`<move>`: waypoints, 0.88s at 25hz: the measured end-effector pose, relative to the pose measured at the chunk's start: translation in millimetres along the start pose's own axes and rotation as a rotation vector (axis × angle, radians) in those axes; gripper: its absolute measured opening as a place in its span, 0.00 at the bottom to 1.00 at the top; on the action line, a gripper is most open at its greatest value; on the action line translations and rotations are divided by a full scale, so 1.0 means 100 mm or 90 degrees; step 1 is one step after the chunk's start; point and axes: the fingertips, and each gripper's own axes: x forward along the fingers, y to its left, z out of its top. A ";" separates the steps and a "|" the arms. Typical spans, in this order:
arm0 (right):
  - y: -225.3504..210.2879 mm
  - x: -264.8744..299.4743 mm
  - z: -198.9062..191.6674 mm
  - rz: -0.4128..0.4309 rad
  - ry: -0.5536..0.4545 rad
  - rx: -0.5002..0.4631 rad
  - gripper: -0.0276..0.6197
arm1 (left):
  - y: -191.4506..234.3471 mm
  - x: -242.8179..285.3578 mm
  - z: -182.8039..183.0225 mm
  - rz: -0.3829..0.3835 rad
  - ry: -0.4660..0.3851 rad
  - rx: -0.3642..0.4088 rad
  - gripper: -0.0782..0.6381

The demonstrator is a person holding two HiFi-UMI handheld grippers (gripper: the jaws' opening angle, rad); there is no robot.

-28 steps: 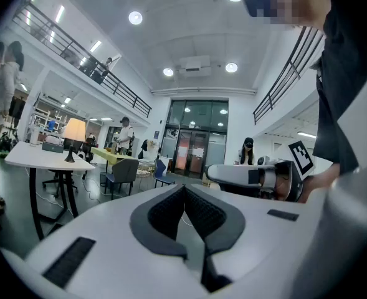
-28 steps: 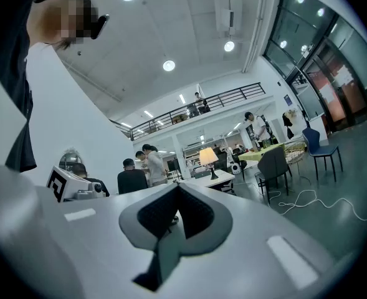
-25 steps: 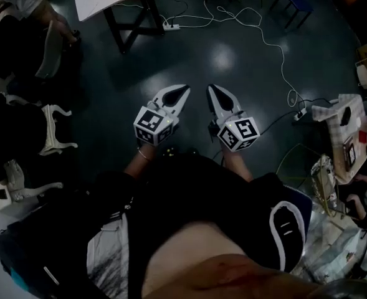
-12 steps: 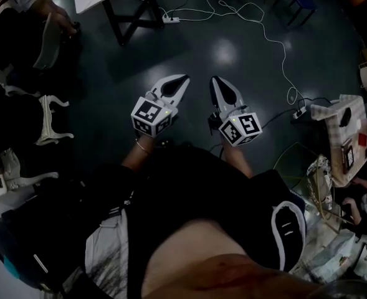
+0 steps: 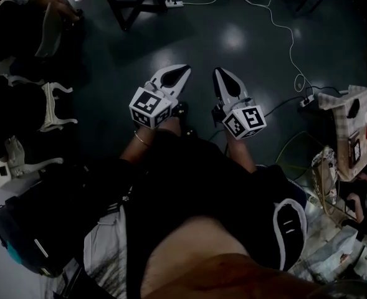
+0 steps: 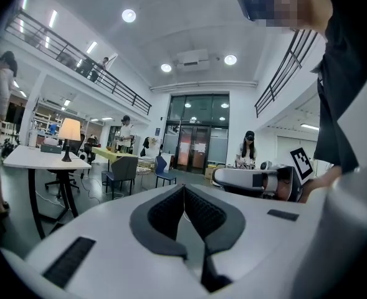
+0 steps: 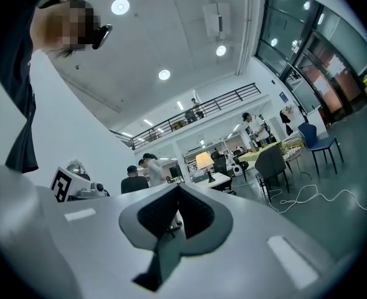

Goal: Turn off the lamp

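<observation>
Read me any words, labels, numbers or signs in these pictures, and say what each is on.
No text reads clearly in any view.
On the left gripper and right gripper: square black-and-white cube markers are patterns, not words.
On the beige table with boxes and papers, head view's right: print too small.
On the glass doors, left gripper view: any signs too blurred.
</observation>
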 end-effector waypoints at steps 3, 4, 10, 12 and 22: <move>-0.07 0.00 -0.01 -0.007 -0.003 0.003 0.04 | 0.01 0.06 -0.02 -0.015 -0.003 -0.008 0.12; -0.10 0.01 0.00 -0.010 -0.004 0.003 0.04 | 0.03 0.10 -0.01 -0.019 -0.004 -0.010 0.12; -0.37 0.13 0.13 -0.012 -0.007 -0.015 0.04 | 0.15 0.47 0.08 -0.046 -0.013 -0.012 0.12; -0.48 0.23 0.19 -0.015 -0.008 -0.020 0.04 | 0.23 0.65 0.12 -0.058 -0.014 -0.011 0.12; -1.11 1.04 0.44 -0.024 -0.006 -0.036 0.05 | 0.91 1.50 0.40 -0.103 -0.020 -0.017 0.12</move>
